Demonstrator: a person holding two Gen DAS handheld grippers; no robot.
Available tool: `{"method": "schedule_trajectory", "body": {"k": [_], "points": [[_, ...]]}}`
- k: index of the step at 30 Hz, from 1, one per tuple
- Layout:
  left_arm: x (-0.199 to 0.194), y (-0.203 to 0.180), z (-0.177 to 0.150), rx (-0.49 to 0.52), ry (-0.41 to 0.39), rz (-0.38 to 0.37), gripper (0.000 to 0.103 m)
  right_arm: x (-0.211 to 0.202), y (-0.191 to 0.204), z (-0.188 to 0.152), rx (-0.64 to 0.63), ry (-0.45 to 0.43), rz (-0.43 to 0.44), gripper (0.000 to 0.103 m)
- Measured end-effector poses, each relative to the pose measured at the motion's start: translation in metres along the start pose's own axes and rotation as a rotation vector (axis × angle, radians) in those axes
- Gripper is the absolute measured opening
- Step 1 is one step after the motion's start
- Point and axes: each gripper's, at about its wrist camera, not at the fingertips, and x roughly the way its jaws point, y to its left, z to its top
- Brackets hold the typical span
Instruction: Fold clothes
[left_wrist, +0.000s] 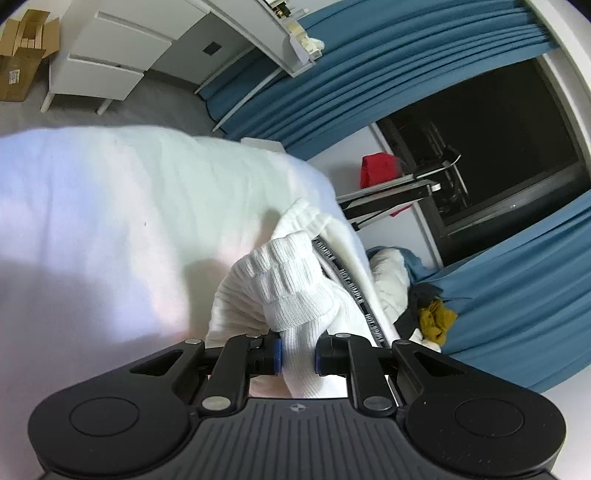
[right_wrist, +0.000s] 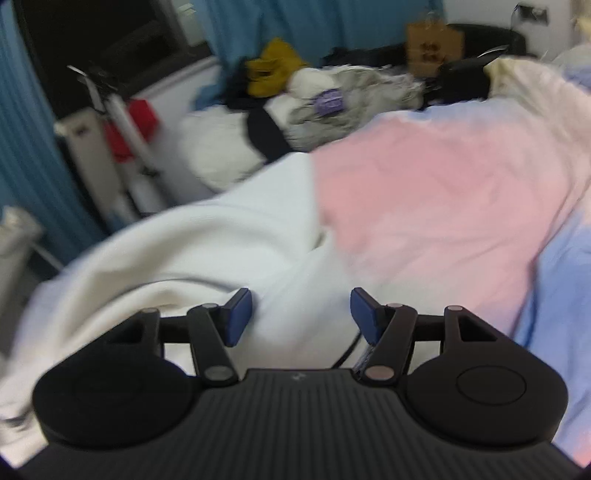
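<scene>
Left claw (left_wrist: 298, 355) clamped on ribbed white sweater (left_wrist: 284, 288); right claw (right_wrist: 301, 317) spread wide, apparently empty, above bed (right_wrist: 424, 192).

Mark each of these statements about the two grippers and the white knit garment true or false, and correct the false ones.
1. The left gripper is shut on the white knit garment. True.
2. The right gripper is clamped on the pink bedding. False: its jaws stand open with nothing between them.
3. The curtains are blue. True.
4. The garment held is black. False: it is white ribbed knit.
5. A mustard-yellow cloth lies in the clothes pile behind the bed. True.
</scene>
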Motion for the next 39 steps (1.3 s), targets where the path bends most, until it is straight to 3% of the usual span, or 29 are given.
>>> {"method": "schedule_trajectory", "body": {"k": [1, 2, 5, 8, 17, 22, 26, 30, 36, 39], "points": [[0.006, 0.000, 0.000, 0.012, 0.003, 0.011, 0.016, 0.005, 0.000, -0.001, 0.007, 0.011, -0.014, 0.060], [0.010, 0.001, 0.000, 0.015, 0.006, 0.012, 0.016, 0.006, -0.001, -0.002, 0.012, 0.007, -0.028, 0.052], [0.018, -0.003, 0.001, 0.029, 0.014, 0.013, 0.016, 0.002, 0.003, -0.006, -0.015, -0.022, -0.063, 0.021], [0.016, -0.009, 0.000, 0.057, 0.007, 0.016, 0.016, -0.017, 0.008, -0.010, -0.049, -0.050, -0.078, 0.011], [0.002, -0.003, 0.005, -0.002, 0.008, -0.015, 0.016, -0.126, -0.016, -0.030, -0.073, -0.149, 0.050, 0.009], [-0.019, 0.007, 0.004, -0.019, 0.013, -0.032, 0.016, -0.163, -0.040, -0.084, -0.055, -0.040, 0.097, 0.008], [-0.024, 0.000, 0.002, 0.013, 0.005, -0.016, 0.016, -0.161, -0.056, -0.126, -0.051, 0.124, 0.168, 0.008], [-0.031, -0.004, 0.000, 0.041, 0.010, 0.009, 0.016, -0.160, -0.061, -0.140, -0.107, 0.183, 0.232, 0.009], [-0.042, -0.001, -0.004, -0.018, 0.036, 0.033, 0.016, -0.195, -0.091, -0.127, -0.061, 0.032, 0.424, 0.012], [-0.042, -0.005, -0.005, -0.005, 0.026, 0.047, 0.017, -0.200, -0.110, -0.118, 0.009, -0.040, 0.453, 0.012]]}}
